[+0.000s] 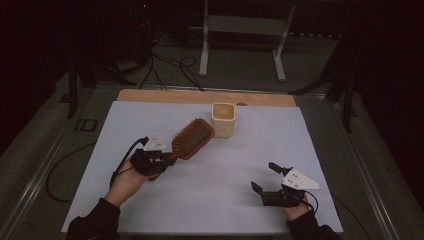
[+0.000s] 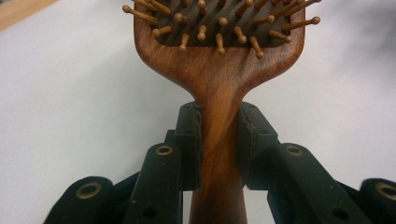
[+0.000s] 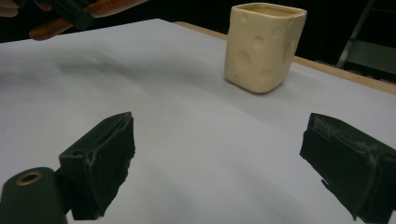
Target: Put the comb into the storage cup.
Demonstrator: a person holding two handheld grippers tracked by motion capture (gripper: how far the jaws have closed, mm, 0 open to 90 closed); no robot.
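**Brush held by its handle, cup waiting near the far edge**

Near the front edge of the white tabletop (image 1: 210, 200), toward its right corner, the right gripper (image 1: 265, 177) rests low with its jaws spread wide and nothing between them; its own view looks across bare surface to the cup. Farther in, on the left half of the tabletop, the left gripper (image 2: 219, 128) is clamped on the narrow neck of a wooden hairbrush (image 2: 219, 74), its pads pressing both sides of the handle just below the paddle head. In the high view the hairbrush (image 1: 191, 138) is lifted and angled away from the person, bristles up, its head reaching close to a cream cup (image 1: 223, 119) that stands upright near the middle of the far edge, in front of the bare wooden strip (image 1: 150, 95).

The work appears to be standing the brush in the cup. Done well, that likely means keeping the grip firm on the neck so the head cannot swing, raising the brush above the rim, then turning it so one end points straight down over the opening before lowering. A brush against the cup's wall could tip it; the free right gripper is placed to steady it if needed.
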